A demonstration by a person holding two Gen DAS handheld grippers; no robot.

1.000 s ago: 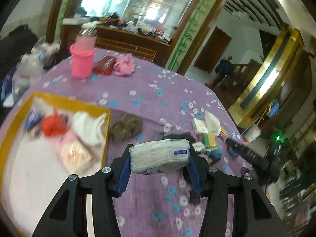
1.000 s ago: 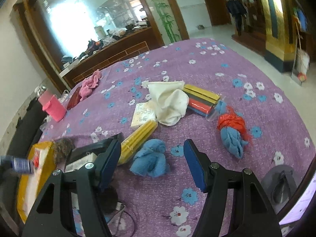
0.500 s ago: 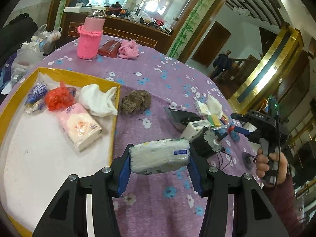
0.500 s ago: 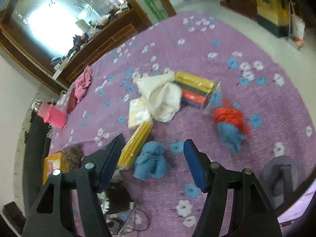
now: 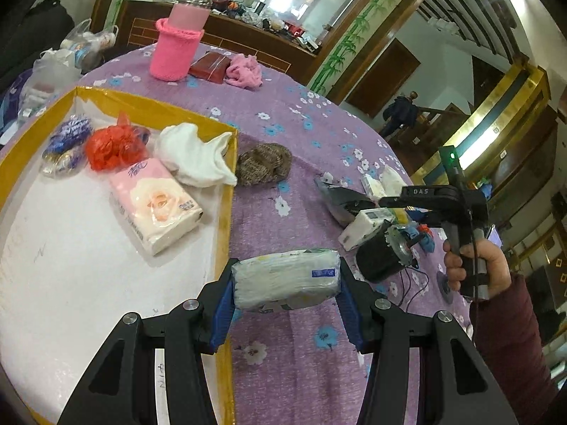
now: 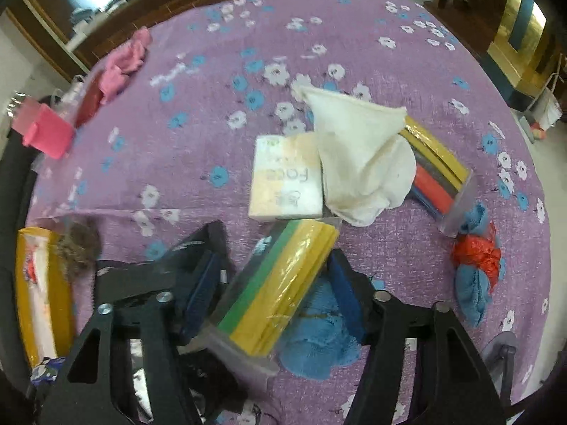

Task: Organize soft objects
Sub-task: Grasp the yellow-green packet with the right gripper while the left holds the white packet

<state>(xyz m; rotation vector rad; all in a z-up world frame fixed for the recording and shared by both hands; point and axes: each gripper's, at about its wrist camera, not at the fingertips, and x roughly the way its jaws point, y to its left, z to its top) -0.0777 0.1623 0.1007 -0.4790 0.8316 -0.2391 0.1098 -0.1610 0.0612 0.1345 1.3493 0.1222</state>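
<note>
My left gripper (image 5: 285,304) is shut on a white wrapped tissue pack (image 5: 285,283), held just above the purple cloth beside the right rim of the yellow-edged tray (image 5: 228,212). The tray holds a rose-print tissue pack (image 5: 156,205), a white cloth (image 5: 195,157), a red mesh bundle (image 5: 115,147) and a blue-and-white packet (image 5: 67,141). My right gripper (image 6: 273,262) points steeply down with its jaws closing. A wrapped yellow-and-green sponge pack (image 6: 283,283) lies between them, and the left pad still stands off it. A blue cloth (image 6: 319,340) lies underneath.
A brown wool ball (image 5: 264,163) sits just outside the tray. In the right wrist view a white cloth (image 6: 361,163), a square tissue pack (image 6: 287,184), a multicoloured pack (image 6: 436,177) and a red-and-blue bundle (image 6: 476,269) lie beyond. A pink cup (image 5: 175,49) and a pink cloth (image 5: 244,71) sit far back.
My left gripper has sunk closer to the tray with the tissue pack. My right gripper has tipped downward over the yellow-and-green pack, and its jaws have narrowed.
</note>
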